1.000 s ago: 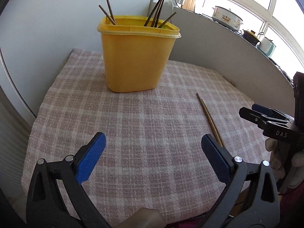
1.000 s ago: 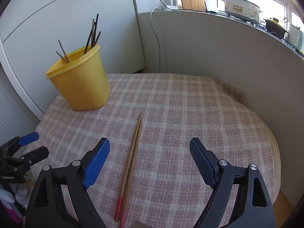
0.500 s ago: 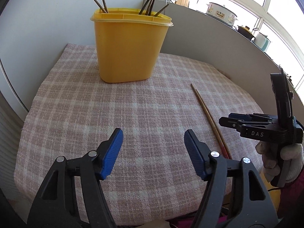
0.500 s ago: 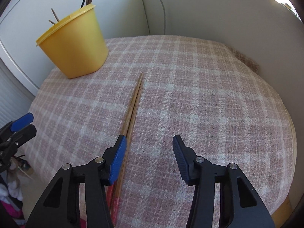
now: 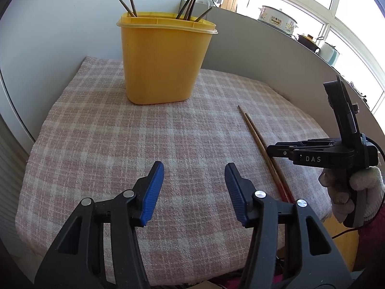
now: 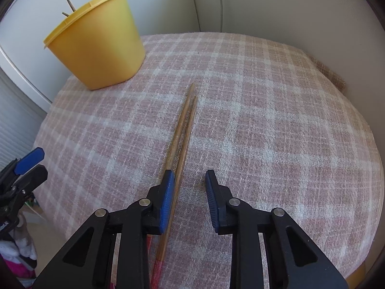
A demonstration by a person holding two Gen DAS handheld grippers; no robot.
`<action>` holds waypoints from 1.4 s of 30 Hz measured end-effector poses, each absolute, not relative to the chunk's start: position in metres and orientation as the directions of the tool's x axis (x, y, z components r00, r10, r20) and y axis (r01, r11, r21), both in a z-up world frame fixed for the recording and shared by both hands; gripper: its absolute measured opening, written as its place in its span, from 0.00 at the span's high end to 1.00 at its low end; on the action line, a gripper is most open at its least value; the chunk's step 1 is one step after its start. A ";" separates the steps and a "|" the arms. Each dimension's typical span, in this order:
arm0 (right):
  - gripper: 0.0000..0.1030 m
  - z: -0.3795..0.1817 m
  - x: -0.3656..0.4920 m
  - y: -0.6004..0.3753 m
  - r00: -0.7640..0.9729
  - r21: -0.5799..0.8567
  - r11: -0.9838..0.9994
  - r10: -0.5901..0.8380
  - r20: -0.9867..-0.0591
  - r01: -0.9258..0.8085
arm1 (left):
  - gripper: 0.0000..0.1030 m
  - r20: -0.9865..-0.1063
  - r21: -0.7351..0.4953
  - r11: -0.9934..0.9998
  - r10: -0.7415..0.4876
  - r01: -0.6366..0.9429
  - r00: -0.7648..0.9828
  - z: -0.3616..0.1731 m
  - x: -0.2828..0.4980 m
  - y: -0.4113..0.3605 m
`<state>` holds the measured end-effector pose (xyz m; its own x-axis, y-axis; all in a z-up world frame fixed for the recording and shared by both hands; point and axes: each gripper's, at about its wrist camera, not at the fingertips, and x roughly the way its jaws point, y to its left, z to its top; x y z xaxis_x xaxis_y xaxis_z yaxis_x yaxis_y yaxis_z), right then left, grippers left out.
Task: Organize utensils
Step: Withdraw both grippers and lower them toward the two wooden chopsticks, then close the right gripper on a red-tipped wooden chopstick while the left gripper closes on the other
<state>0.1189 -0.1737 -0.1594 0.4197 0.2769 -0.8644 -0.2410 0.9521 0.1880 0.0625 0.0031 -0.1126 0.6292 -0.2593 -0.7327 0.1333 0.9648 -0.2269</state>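
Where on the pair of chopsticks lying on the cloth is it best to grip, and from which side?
Probably the thick half near the red ends, from above, pads across the shafts. The chopsticks lie flat and side by side on the cloth, so one pinch can take both. The right gripper is closing there, one stick between its jaws.

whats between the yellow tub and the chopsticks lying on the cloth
Nothing: only bare checked cloth lies between the yellow tub and the tips of the chopsticks, clearest in the right wrist view.
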 end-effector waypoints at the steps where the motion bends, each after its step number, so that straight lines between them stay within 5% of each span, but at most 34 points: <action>1: 0.77 -0.161 0.119 -0.172 0.417 0.184 0.952 0.274 -0.867 -0.244 | 0.48 -0.732 -0.231 0.964 -0.264 0.135 0.629 -0.112 0.063 0.003; 15: 0.93 -0.168 0.132 -0.184 0.383 0.231 0.951 0.295 -0.876 -0.204 | 0.54 -0.737 -0.284 0.930 -0.367 0.233 0.568 -0.113 0.082 -0.022; 22: 0.95 -0.172 0.126 -0.211 0.379 0.313 0.942 0.335 -0.863 -0.120 | 0.80 -0.772 -0.370 0.887 -0.459 0.275 0.441 -0.128 0.109 -0.055; 32: 0.95 -0.174 0.117 -0.253 0.372 0.390 0.920 0.374 -0.850 -0.034 | 0.80 -0.818 -0.395 0.869 -0.481 0.298 0.316 -0.135 0.160 -0.106; 42: 0.94 -0.171 0.122 -0.231 0.332 0.290 0.949 0.316 -0.889 -0.126 | 0.80 -0.892 -0.331 0.902 -0.395 0.277 0.220 -0.153 0.186 -0.138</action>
